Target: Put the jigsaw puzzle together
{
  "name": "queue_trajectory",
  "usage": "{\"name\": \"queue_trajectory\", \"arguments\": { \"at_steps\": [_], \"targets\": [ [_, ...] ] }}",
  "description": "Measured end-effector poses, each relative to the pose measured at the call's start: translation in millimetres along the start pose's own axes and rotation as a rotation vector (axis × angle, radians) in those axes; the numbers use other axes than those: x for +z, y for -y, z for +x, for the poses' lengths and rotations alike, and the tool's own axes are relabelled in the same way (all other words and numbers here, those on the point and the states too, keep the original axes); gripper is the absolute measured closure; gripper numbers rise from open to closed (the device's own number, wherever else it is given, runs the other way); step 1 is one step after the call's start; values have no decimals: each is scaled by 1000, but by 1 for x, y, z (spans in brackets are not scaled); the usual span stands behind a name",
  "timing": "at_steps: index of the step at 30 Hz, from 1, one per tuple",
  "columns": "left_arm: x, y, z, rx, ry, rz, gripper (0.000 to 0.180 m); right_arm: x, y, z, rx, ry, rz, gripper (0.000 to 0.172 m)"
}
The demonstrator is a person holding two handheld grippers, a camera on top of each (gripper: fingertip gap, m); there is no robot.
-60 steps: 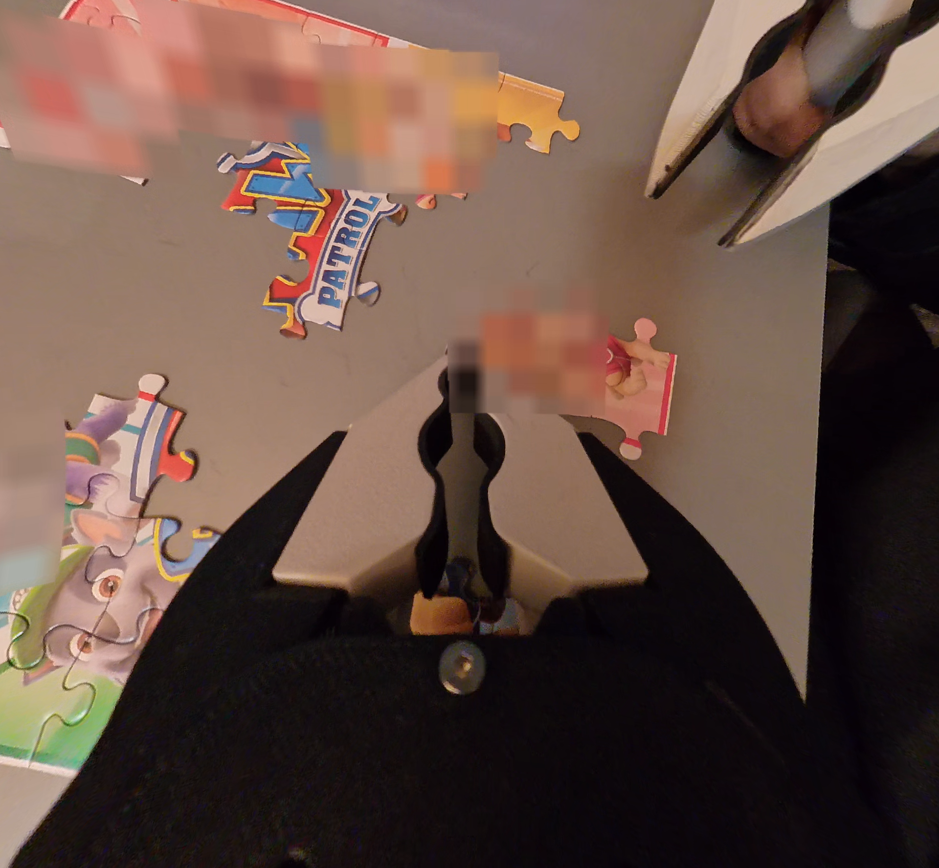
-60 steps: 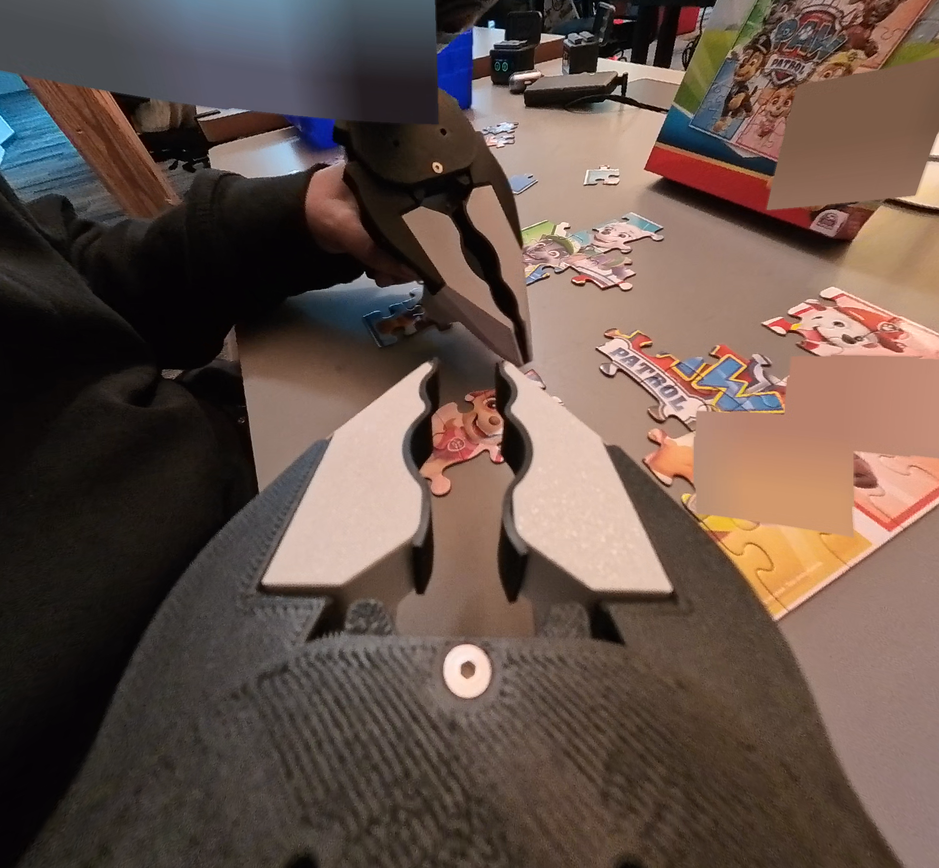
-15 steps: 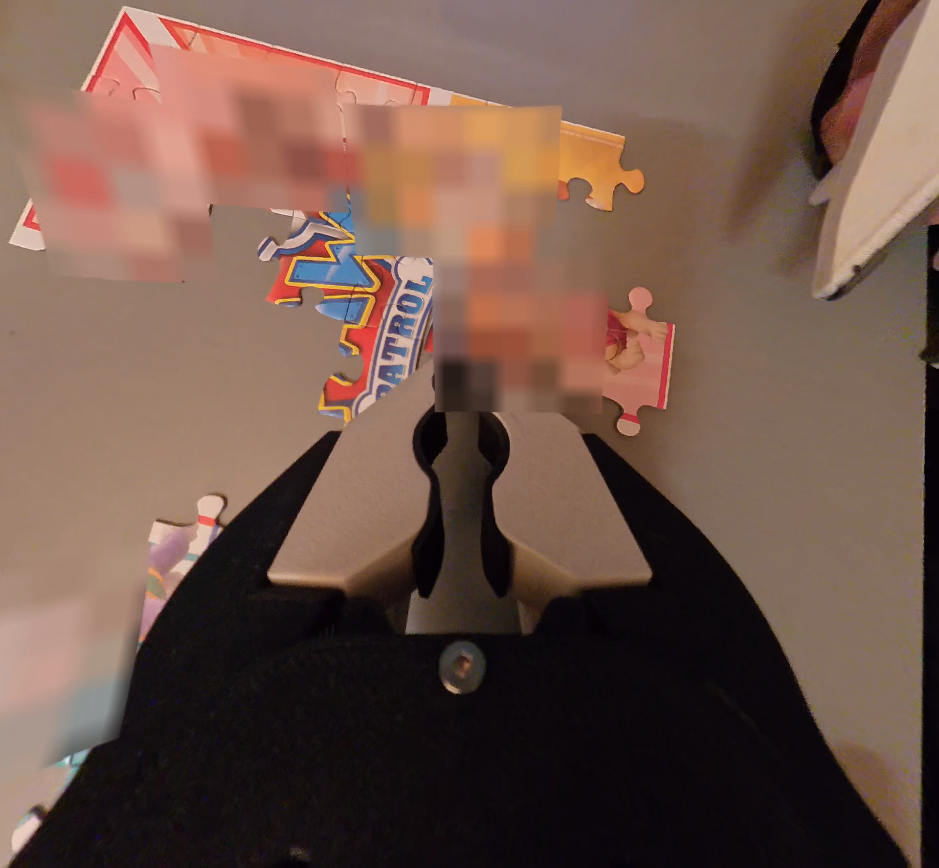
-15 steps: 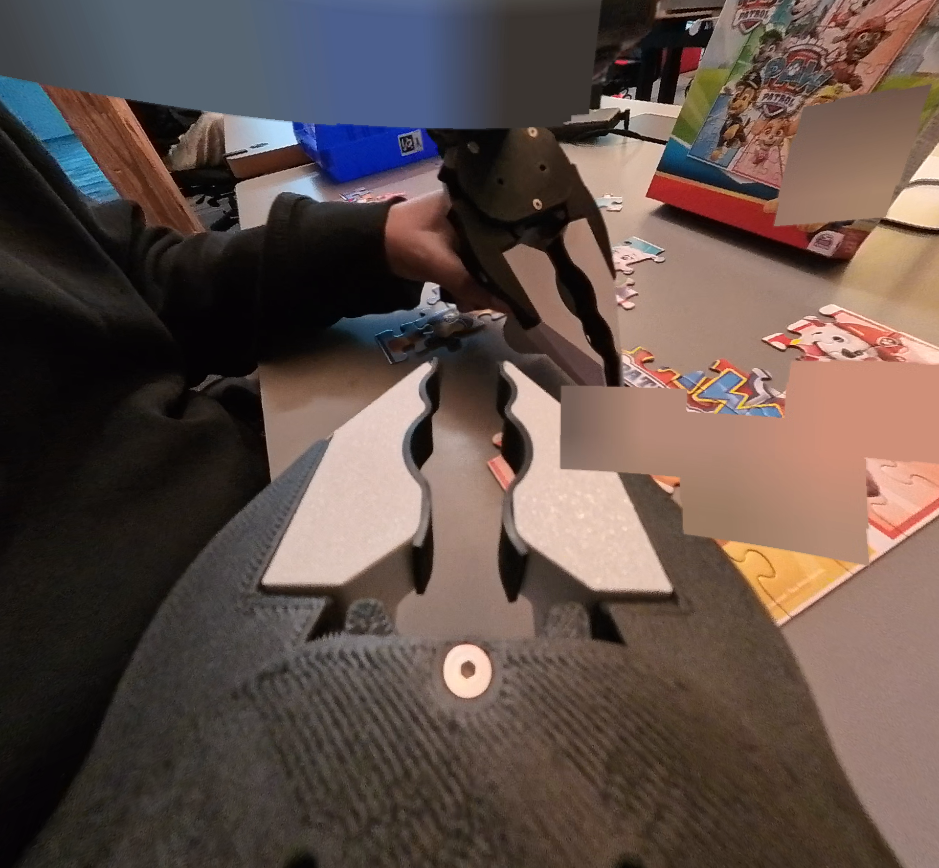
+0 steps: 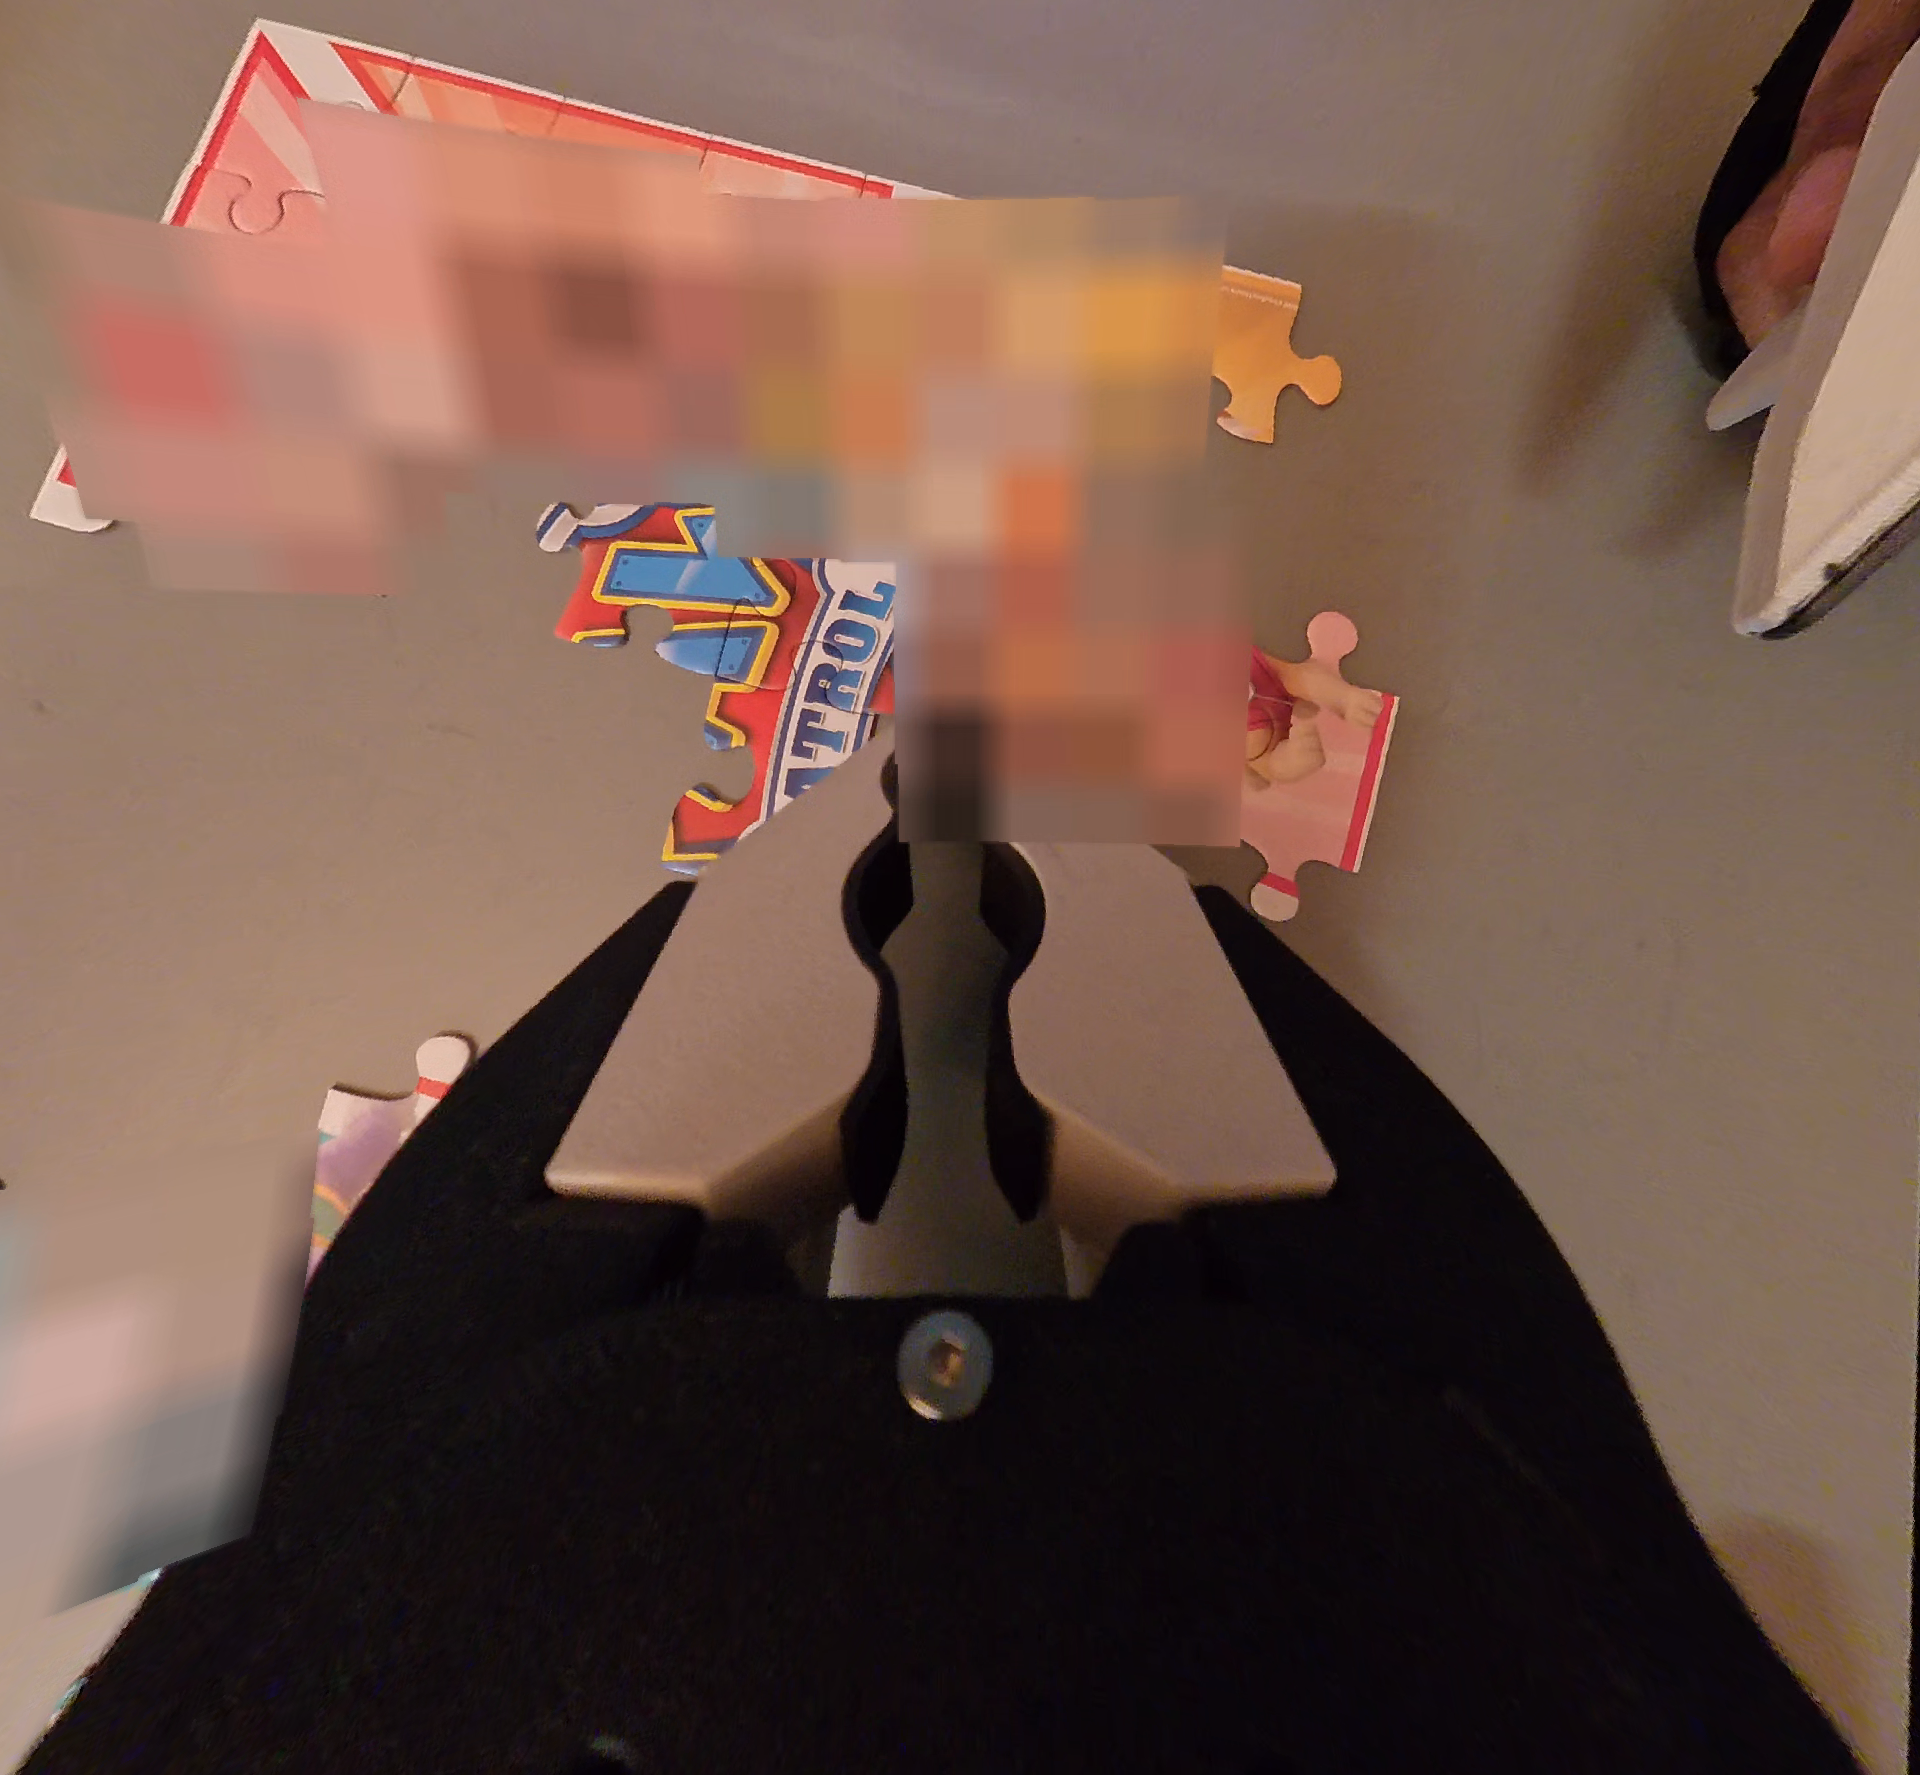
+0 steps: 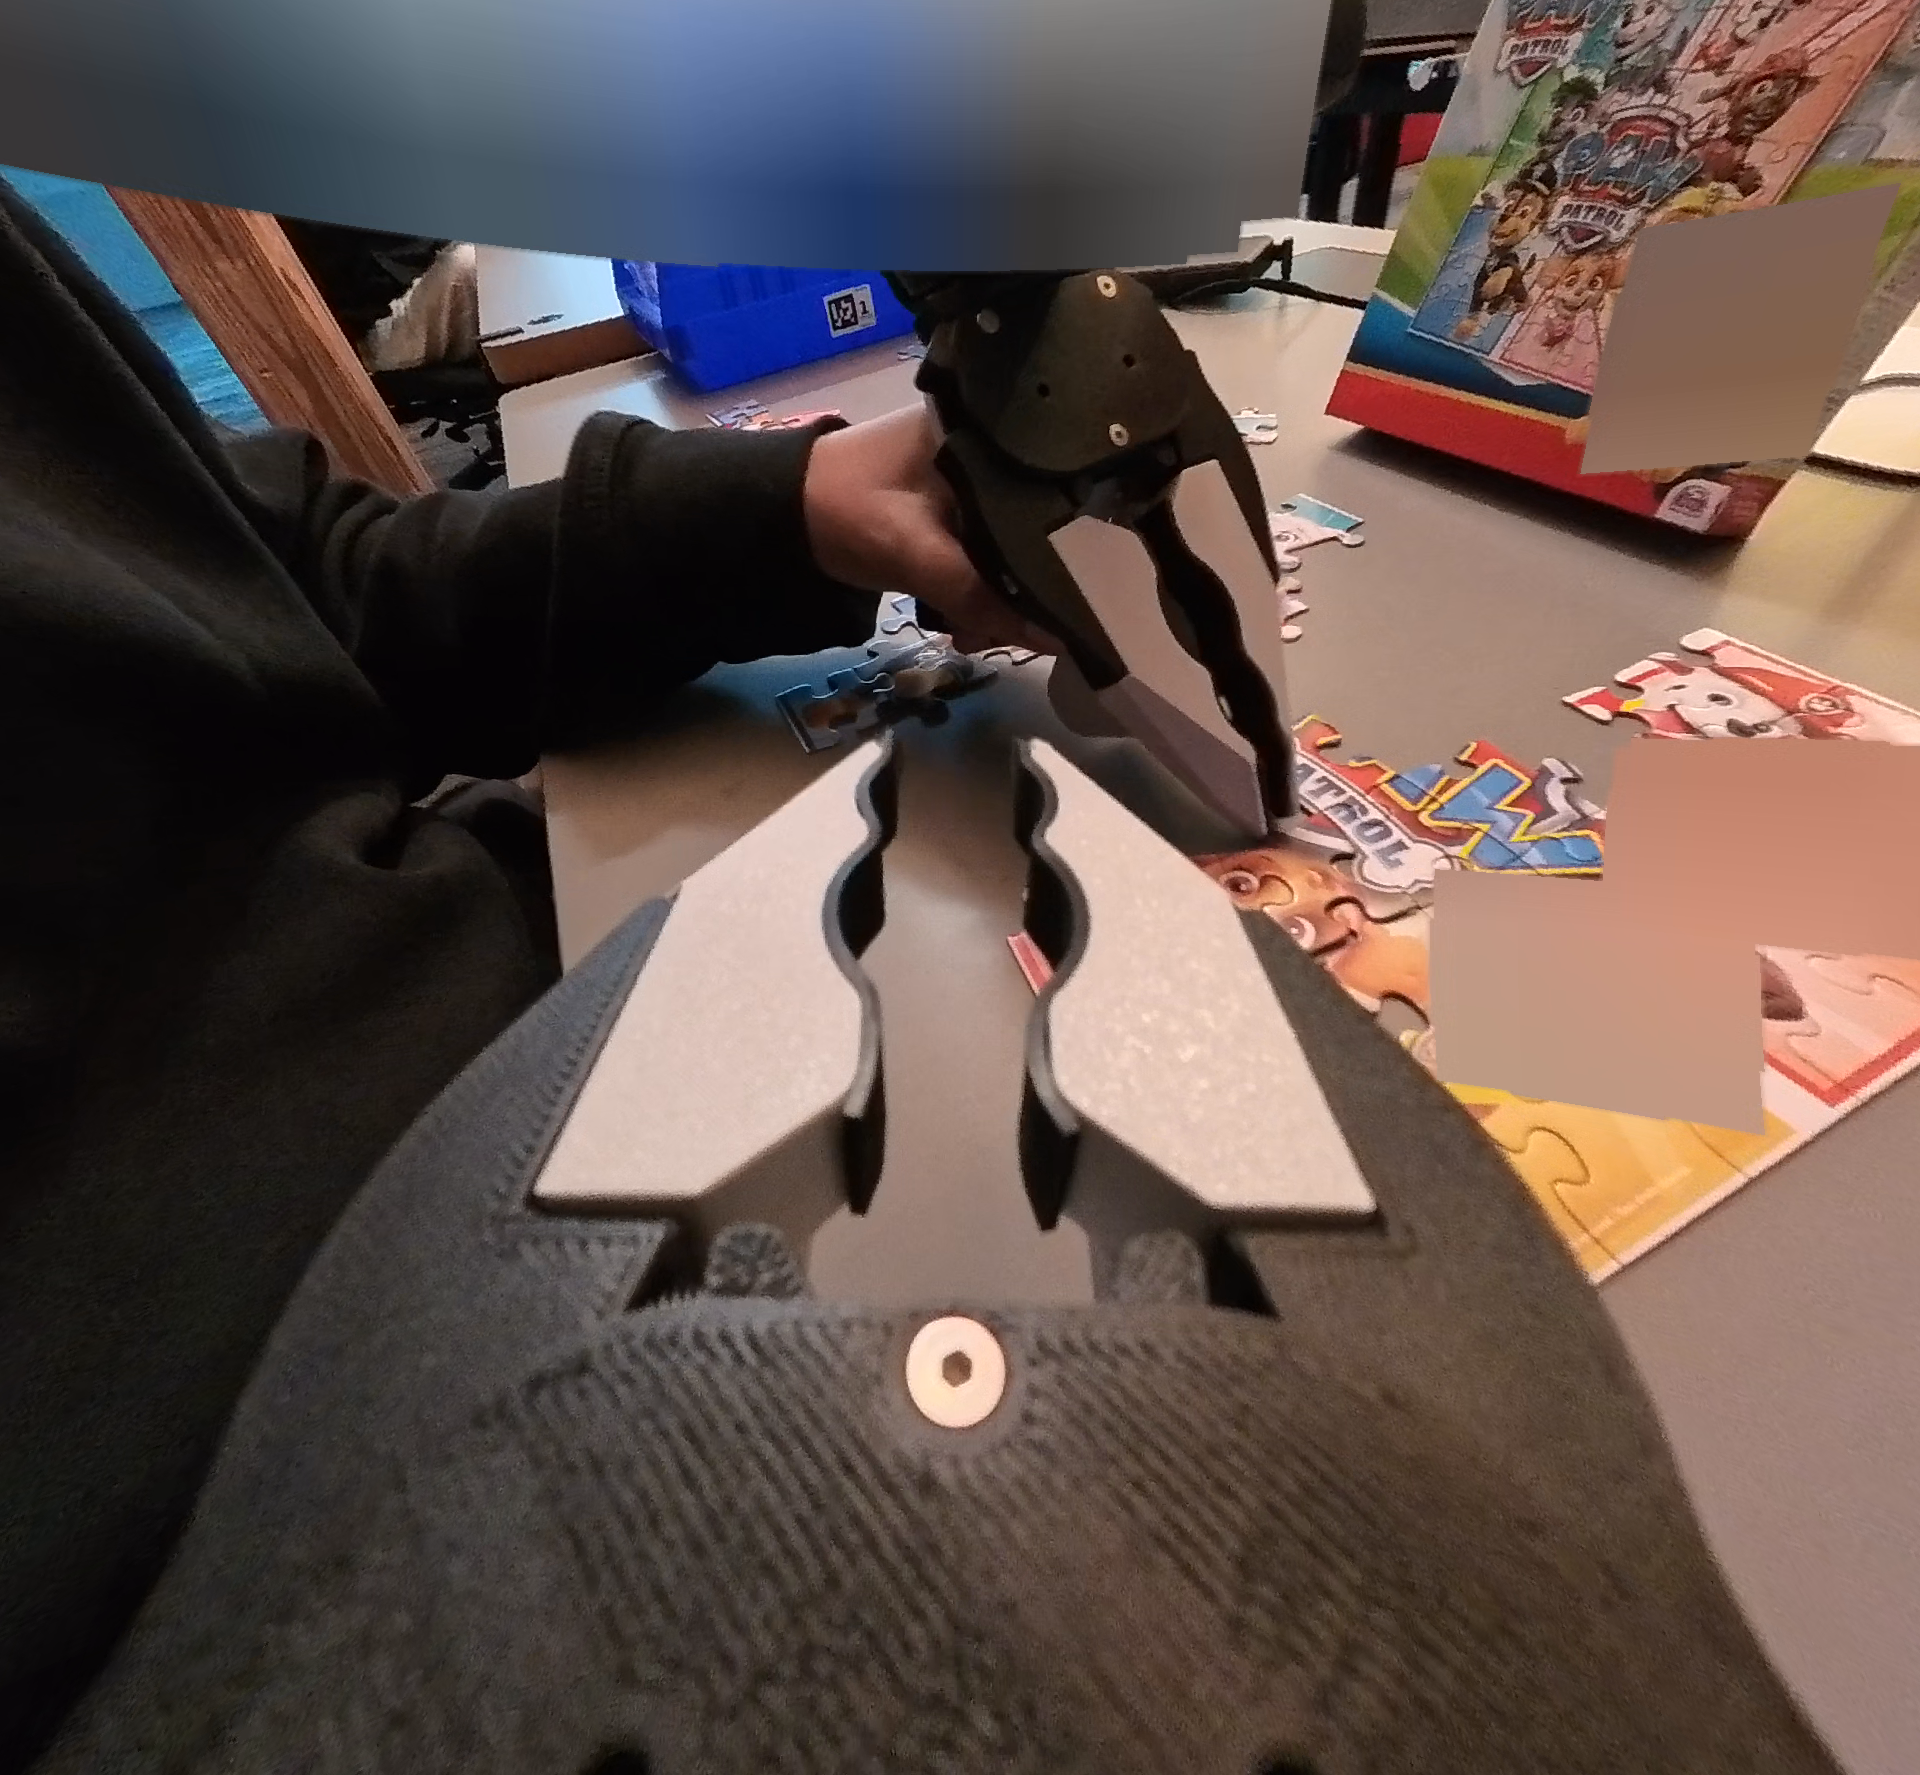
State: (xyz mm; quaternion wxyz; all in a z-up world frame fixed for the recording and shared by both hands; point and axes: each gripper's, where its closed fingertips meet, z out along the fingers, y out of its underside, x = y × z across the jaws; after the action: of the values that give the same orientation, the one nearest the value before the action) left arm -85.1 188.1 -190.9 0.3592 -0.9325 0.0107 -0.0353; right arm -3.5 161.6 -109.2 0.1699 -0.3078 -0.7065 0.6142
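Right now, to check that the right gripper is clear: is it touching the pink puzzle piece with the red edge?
Apart. The left wrist view shows bare grey table between the right gripper and the pink puzzle piece.

A puzzle box (image 6: 1621, 198) stood upright at the far right of the grey surface (image 6: 1507, 603). A blue bin (image 6: 748, 323) sat far back, beside a wooden post (image 6: 281, 343). Loose puzzle pieces (image 6: 1314, 520) lay scattered near the box.

Grey table (image 5: 1558, 1102): puzzle pieces (image 5: 1314, 749), puzzle box (image 6: 1621, 198).
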Motion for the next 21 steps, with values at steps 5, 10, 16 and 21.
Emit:
{"name": "queue_trajectory", "arguments": {
  "at_steps": [5,10,16,21],
  "targets": [
    [-4,5,-2,-20,-8,47,175,17,-23,-1,-109,-71,-171,153],
    [-3,12,6,-12,-33,80,172,27,-43,9,-201,-189,-317,159],
    [5,12,14,-1,-39,56,168,25,-61,23,-183,-257,-434,164],
    [5,12,13,-8,-35,57,169,22,-64,29,-185,-291,-462,165]
  ]
}}
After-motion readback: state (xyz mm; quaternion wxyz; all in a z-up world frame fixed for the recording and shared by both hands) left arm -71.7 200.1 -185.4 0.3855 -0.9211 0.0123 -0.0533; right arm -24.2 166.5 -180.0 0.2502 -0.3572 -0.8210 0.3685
